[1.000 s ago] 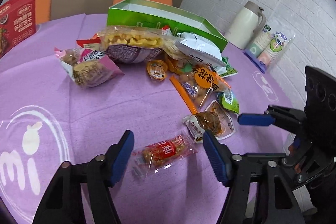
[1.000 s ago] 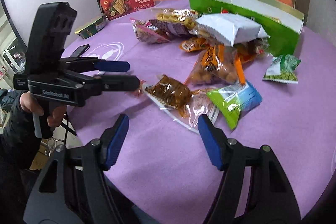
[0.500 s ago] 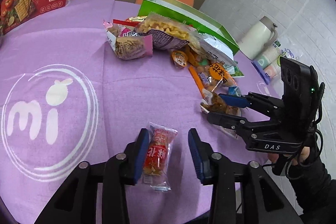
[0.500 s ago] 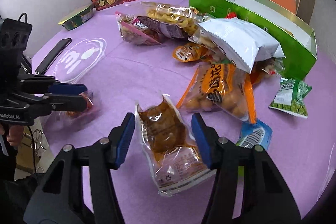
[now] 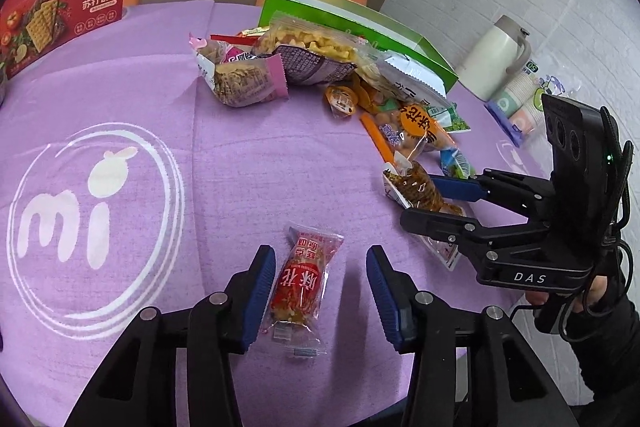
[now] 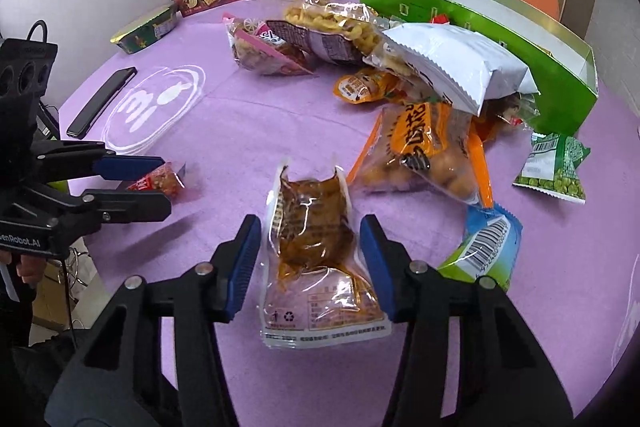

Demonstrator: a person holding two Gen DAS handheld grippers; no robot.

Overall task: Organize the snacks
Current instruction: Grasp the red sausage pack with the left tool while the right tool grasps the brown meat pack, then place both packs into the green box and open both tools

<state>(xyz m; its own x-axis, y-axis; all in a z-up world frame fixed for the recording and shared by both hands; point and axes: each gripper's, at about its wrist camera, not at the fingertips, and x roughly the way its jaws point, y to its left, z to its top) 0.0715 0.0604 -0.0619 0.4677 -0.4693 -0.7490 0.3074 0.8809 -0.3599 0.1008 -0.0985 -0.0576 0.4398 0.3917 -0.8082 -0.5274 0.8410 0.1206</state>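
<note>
The green box (image 6: 520, 39) stood open, its contents largely hidden behind piled snacks. The left gripper (image 5: 322, 293) straddled a red packet (image 5: 300, 283), jaws apart; the right gripper (image 6: 312, 263) likewise bracketed a brown pouch (image 6: 312, 227).

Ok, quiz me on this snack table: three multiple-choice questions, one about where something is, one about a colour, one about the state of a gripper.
1. Where does the red twist-snack packet lie?
A. Inside the green box
B. On the purple cloth between the left gripper's fingers
C. On top of the white bag

2. What colour is the open box behind the snack pile?
A. Green
B. Blue
C. Black

3. How is the right gripper set around the clear packet of brown snack?
A. Shut flat with nothing near it
B. Lifting the packet off the table
C. Open, a finger on each side of the packet

Answers:
1. B, the packet rests on the tablecloth within the open left gripper.
2. A, its outer walls are bright green.
3. C, gaps show between both pads and the packet, which lies on the cloth.
</note>
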